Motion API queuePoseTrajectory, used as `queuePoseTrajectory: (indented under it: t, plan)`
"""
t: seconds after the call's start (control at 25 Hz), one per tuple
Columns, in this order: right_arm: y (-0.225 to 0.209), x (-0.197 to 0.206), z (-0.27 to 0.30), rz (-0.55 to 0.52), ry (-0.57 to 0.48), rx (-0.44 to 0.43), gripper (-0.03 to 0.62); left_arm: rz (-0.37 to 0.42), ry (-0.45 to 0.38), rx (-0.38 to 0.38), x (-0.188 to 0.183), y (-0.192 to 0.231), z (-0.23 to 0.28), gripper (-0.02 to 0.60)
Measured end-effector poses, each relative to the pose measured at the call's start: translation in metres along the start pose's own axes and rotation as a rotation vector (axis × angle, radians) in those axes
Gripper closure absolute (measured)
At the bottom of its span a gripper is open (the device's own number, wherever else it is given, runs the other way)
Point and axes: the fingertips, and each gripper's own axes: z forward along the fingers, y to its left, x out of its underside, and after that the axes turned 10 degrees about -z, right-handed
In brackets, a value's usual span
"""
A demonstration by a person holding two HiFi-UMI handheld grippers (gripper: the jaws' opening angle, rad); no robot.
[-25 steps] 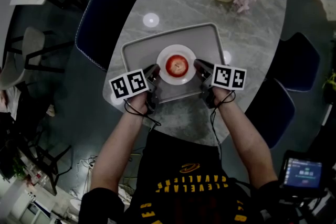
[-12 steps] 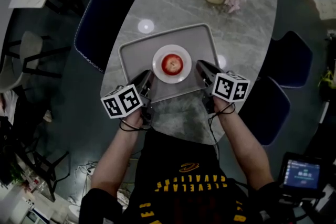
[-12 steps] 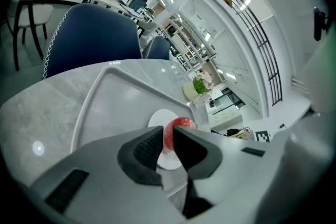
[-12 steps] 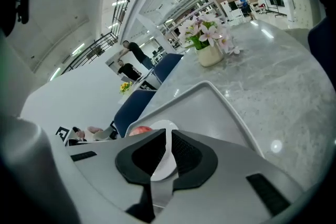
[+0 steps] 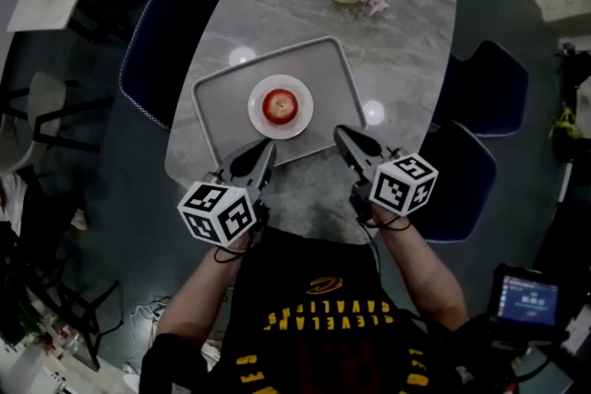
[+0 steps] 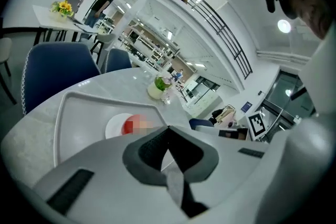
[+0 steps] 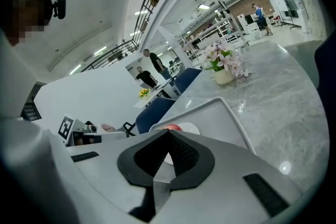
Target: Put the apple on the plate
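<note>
Left gripper [image 5: 265,146], right gripper [image 5: 340,133] pulled back to tray [image 5: 220,106] rim.

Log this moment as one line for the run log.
apple: on plate | plate: on tray | left gripper: shut, empty | right gripper: shut, empty | task: looks done

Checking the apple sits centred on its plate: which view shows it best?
The head view: the whole apple from above, centred on the plate. Left gripper view shows it side-on, partly mosaic-blurred; right gripper view shows only a red sliver above the jaws.
</note>
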Motion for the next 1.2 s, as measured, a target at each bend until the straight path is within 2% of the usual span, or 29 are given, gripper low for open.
queuePoseTrajectory:
  t: [0.2,0.48,0.72,0.84,1.2]
  plan:
    - [0.027,-0.012,-0.037,-0.021,-0.089,-0.036,0.588,0.092,-0.04,0.037,0.007,-0.053,-0.015,0.58]
    - [0.05,-0.016,-0.097,-0.161,-0.194,-0.045,0.588,0.102,-0.07,0.081,0.046,-0.118,-0.019,0.58]
    - [0.059,-0.024,-0.154,-0.151,-0.313,-0.07,0.588,0.203,-0.061,0.134,0.082,-0.181,-0.019,0.58]
    - [0.066,-0.026,-0.17,-0.175,-0.353,-0.079,0.588,0.233,-0.084,0.145,0.086,-0.197,-0.024,0.58]
    - [0.094,-0.029,-0.206,-0.341,-0.406,-0.104,0.588,0.304,-0.183,0.116,0.098,-0.227,-0.048,0.58]
